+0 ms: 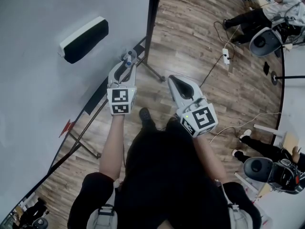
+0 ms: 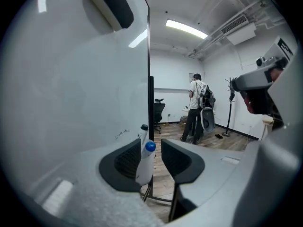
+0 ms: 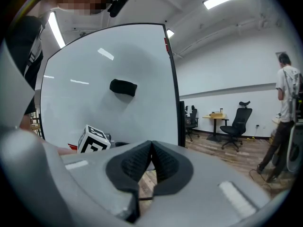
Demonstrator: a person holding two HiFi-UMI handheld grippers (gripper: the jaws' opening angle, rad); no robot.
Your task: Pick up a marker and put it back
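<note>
Marker [image 2: 143, 167] stands between parted jaws of left gripper [image 2: 150, 148].

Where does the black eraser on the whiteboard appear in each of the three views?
Head view: the eraser sits upper left.
Left gripper view: the eraser is at the top, left of centre.
Right gripper view: the eraser is left of centre.
Shared landmark: the whiteboard's dark side edge.

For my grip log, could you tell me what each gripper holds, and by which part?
Nothing is held. The left gripper is open, with the blue-capped marker unclamped between its jaws; the right gripper is shut and empty.
</note>
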